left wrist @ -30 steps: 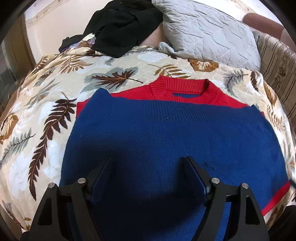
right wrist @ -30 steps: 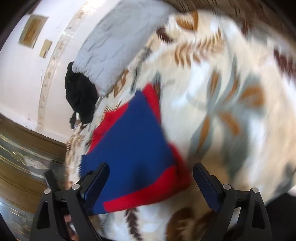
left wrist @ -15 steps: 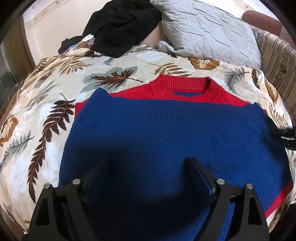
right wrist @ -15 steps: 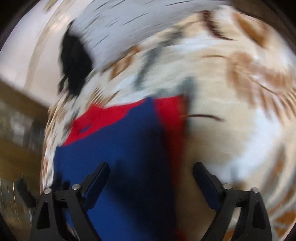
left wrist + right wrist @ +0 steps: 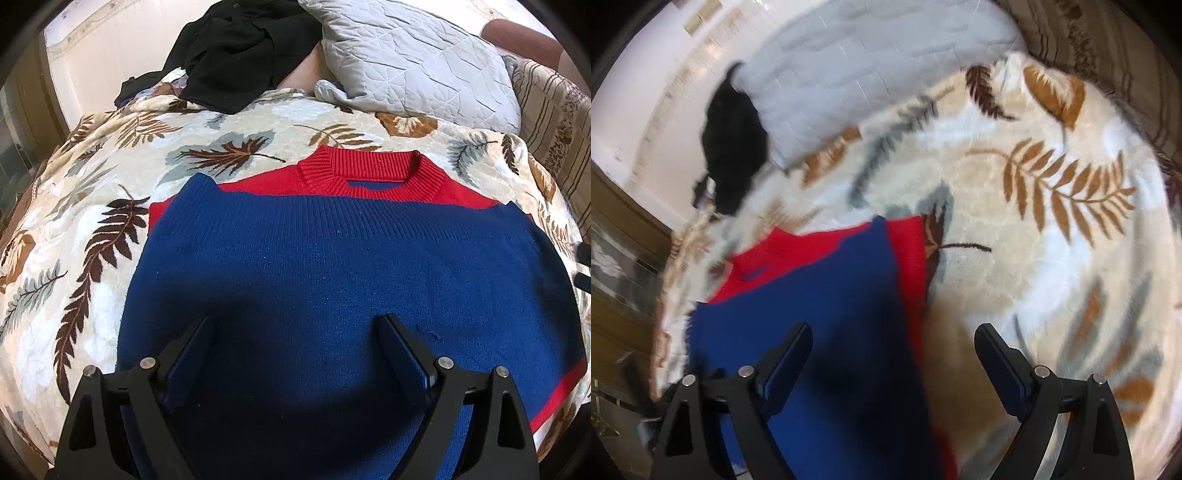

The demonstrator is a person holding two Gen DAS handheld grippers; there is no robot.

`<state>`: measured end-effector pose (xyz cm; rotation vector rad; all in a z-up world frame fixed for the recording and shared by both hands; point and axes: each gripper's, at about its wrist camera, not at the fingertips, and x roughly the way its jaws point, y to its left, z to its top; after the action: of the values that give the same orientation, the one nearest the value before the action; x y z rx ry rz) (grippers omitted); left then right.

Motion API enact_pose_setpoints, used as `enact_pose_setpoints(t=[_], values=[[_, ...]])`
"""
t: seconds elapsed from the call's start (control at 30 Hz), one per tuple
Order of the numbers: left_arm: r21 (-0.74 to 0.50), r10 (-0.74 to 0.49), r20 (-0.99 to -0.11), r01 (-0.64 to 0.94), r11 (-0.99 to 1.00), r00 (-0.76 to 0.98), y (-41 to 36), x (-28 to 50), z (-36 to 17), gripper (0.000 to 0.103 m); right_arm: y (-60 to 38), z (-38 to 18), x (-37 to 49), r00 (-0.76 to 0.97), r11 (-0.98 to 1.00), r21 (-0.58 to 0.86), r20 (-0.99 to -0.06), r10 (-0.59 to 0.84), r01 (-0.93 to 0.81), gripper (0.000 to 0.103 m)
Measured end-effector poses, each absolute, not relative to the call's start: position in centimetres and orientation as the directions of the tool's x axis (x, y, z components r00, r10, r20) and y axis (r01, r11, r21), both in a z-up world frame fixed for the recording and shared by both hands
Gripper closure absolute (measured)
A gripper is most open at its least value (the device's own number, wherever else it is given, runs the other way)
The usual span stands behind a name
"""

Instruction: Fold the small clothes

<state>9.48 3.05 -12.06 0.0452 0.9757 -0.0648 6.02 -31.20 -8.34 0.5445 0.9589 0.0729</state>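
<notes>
A small knitted sweater (image 5: 332, 277), blue with a red collar (image 5: 369, 173) and red trim, lies flat on the leaf-print blanket (image 5: 92, 221), its blue lower part folded up over the red shoulders. My left gripper (image 5: 295, 325) hovers open over the blue middle with nothing between its fingers. My right gripper (image 5: 892, 332) is over the sweater's (image 5: 827, 295) right edge. Its jaws are opening, and the red-trimmed edge lies below them, not pinched. A black tip of the right gripper (image 5: 583, 266) shows at the right edge of the left wrist view.
A grey quilted pillow (image 5: 413, 59) and a heap of black clothes (image 5: 240, 48) lie at the back of the bed. A striped cushion (image 5: 554, 122) borders the right side. Bare blanket (image 5: 1052, 240) stretches to the right of the sweater.
The right wrist view has swung and rolled, so the sweater's right edge now sits between the right fingers. The right gripper's tip has appeared at the sweater's right side. The left view is nearly unchanged.
</notes>
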Motion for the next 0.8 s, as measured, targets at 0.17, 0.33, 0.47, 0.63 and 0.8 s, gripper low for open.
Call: enact_pose_setpoints(t=[0.17,0.33,0.47,0.63,0.8], values=[[0.018,-0.026,-0.826,0.073,0.997,0.563,2.9,9.3,-12.1,0.012,-27.6,-7.0,4.3,0.568,0.771,0.636,-0.646,0.51,0.031,0.011],[0.014,-0.031,-0.833,0.077,0.997,0.553,3.1,9.4,-12.1,0.012,-27.7,-12.0,6.9,0.492,0.784,0.606,-0.728,0.478,0.135,0.015],[0.01,-0.039,-0.837,0.085,0.996,0.546,3.2,9.3,-12.0,0.012,-29.2,-10.7,4.9,0.575,0.758,0.616,-0.707,0.412,0.215,0.017],[0.018,-0.028,-0.834,0.078,0.997,0.552,3.0,9.2,-12.1,0.01,-27.8,-8.9,1.1,0.584,0.762,0.628,-0.682,0.441,0.157,0.015],[0.014,-0.037,-0.836,0.088,0.996,0.548,3.2,9.3,-12.1,0.01,-25.5,-11.0,-3.7,0.54,0.699,0.702,-0.643,0.543,0.133,0.015]])
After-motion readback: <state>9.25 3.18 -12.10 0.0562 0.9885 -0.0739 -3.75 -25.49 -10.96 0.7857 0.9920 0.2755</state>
